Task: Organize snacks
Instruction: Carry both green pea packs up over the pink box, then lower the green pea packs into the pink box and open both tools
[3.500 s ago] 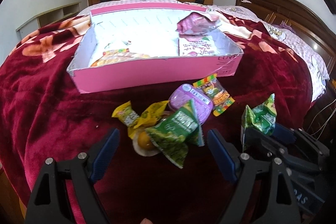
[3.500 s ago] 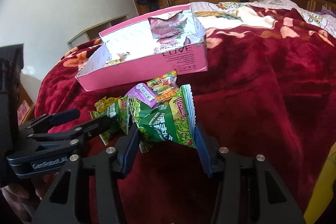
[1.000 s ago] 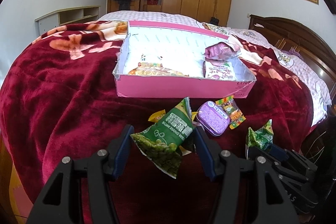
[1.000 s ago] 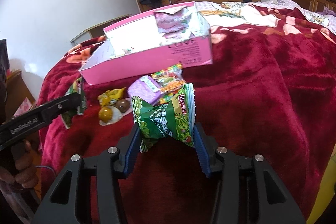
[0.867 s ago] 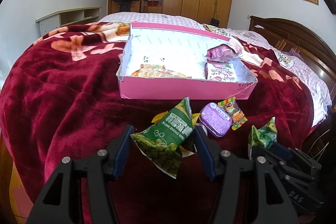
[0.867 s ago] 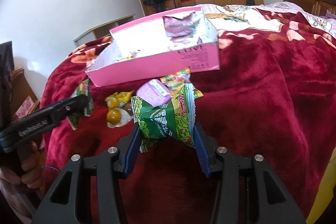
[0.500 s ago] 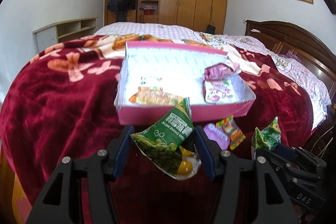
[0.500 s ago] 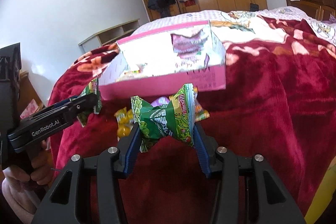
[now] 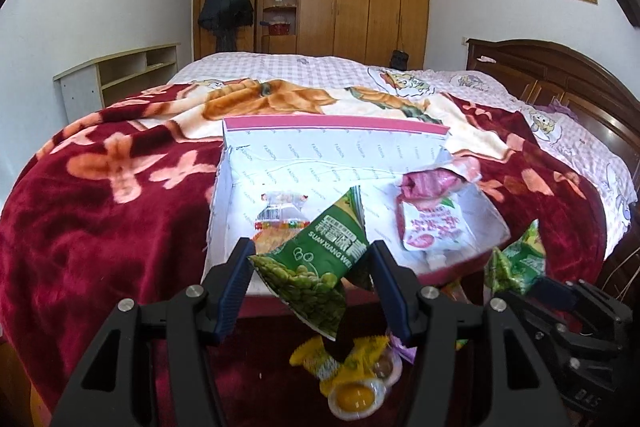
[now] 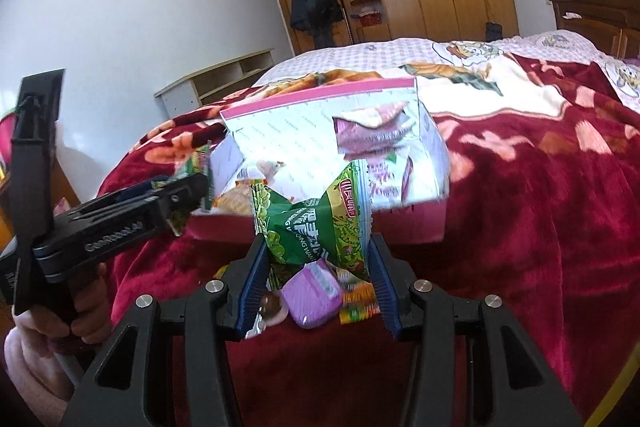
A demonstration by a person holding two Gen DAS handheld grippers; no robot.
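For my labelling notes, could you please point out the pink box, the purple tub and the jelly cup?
pink box [image 9: 336, 125], left wrist view, far rim.
purple tub [image 10: 310, 293], right wrist view, lid.
jelly cup [image 9: 358, 397], left wrist view, yellow centre.

Left gripper [image 9: 312, 273]: black frame, blue-padded jaws part-closed, clamped on a green snack packet [image 9: 316, 267] held tilted between them, pointing downward.
Right gripper [image 10: 318, 247]: same build, jaws pressed on both sides of a second green packet [image 10: 314, 225].
Hand [image 10: 60, 327]: wrapped around the left gripper's handle, behind its jaws.
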